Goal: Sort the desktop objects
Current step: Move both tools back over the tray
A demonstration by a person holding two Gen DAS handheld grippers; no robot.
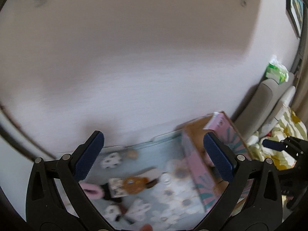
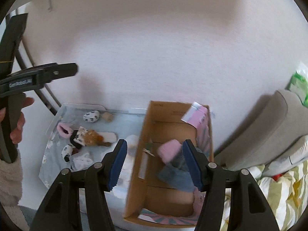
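Observation:
A cardboard box (image 2: 148, 134) with pink patterned sides stands on a small table; it also shows in the left wrist view (image 1: 194, 165). Inside lie a pink-cuffed blue sock (image 2: 171, 157) and a pink packet (image 2: 196, 119). My right gripper (image 2: 155, 163) is open and empty above the box. My left gripper (image 1: 152, 157) is open and empty above a light-blue cloth (image 2: 123, 123) with loose items: a pink fuzzy slipper (image 2: 64, 130), a brown plush toy (image 2: 92, 137), spotted socks (image 2: 91, 115), a cork (image 2: 107, 117). The left wrist view is blurred.
A white wall fills the background. Grey cushions (image 2: 265, 130) and a striped, flowered bedcover (image 2: 279, 192) lie to the right, with a green packet (image 2: 300, 84) on top. A dark curved tube (image 2: 42, 90) runs at the left behind the table.

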